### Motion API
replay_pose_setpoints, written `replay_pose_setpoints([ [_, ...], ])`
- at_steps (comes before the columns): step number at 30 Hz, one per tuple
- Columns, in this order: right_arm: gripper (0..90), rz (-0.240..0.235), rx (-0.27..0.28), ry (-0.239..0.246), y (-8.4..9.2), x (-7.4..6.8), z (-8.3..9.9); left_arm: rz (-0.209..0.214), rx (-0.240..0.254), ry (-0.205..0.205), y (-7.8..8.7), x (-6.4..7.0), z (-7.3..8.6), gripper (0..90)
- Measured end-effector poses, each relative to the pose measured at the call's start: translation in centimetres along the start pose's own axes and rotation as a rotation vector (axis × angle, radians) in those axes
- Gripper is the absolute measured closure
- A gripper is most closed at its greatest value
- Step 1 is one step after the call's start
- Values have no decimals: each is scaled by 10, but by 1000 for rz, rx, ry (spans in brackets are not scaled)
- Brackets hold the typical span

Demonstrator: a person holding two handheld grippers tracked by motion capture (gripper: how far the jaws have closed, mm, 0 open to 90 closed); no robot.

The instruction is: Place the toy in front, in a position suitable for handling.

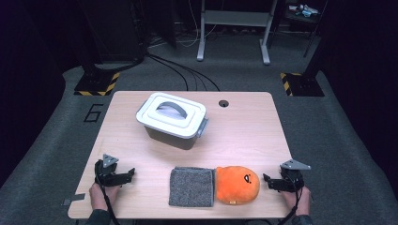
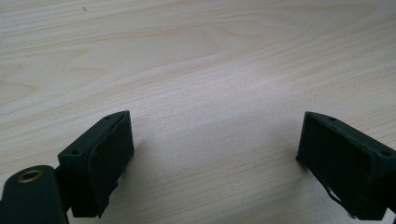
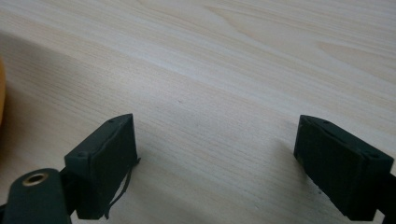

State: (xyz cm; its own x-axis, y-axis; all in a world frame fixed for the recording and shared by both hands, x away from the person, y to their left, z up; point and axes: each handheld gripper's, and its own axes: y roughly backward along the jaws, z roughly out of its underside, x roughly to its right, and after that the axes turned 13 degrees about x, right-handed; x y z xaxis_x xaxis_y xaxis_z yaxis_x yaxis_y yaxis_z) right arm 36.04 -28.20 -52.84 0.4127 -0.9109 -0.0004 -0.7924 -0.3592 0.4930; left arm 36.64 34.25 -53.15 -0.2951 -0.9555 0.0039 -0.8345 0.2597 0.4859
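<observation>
Up top on the high view, a light wooden table [image 1: 244, 126] has a grey lidded box [image 1: 172, 120] sitting toward the far side, and along the near edge a folded grey cloth [image 1: 191, 186] with an orange plush toy [image 1: 237, 184] butted right up against its right side, touching. The left gripper [image 1: 127, 174] rests at the near left corner, well apart from the cloth, pointing in toward it. The right gripper [image 1: 268, 180] is at the near right corner, and its tips are just beside the plush. So the right hand is clearly the nearer one, and the plush lies straight off its nose, toward the table's middle. The plush's long axis runs side to side along the near edge, so that gripper would meet it end-on. My guess is that's the one that goes first.

Over on the left gripper view, both black jaws are spread wide with nothing but bare wood between them.

Same deal on the right gripper view: jaws apart, empty, just tabletop in the gap. A sliver of orange [image 3: 2, 88] peeks in at the left edge, so the toy sits a bit off to that side of the gripper's line rather than dead between the jaws.
</observation>
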Motion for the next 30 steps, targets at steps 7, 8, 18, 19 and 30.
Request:
replay_pose_setpoints([
  [7, 71, -5, -19, 12, -1, -2, -1, -5, 6, 1, 0, 1, 0, 103],
  [8, 64, -4, -18, 10, -1, -2, -2, -6, 6, 1, 0, 1, 0, 103],
  [18, 70, -48, 22, -78, 19, 12, -17, -7, 5, 1, 0, 0, 0, 103],
  [19, 70, -53, 24, -84, 22, 12, -19, -7, 6, 1, 0, 0, 0, 103],
  [30, 78, -77, 45, -75, 39, 7, -46, -8, 6, 2, 0, 0, 0, 103],
])
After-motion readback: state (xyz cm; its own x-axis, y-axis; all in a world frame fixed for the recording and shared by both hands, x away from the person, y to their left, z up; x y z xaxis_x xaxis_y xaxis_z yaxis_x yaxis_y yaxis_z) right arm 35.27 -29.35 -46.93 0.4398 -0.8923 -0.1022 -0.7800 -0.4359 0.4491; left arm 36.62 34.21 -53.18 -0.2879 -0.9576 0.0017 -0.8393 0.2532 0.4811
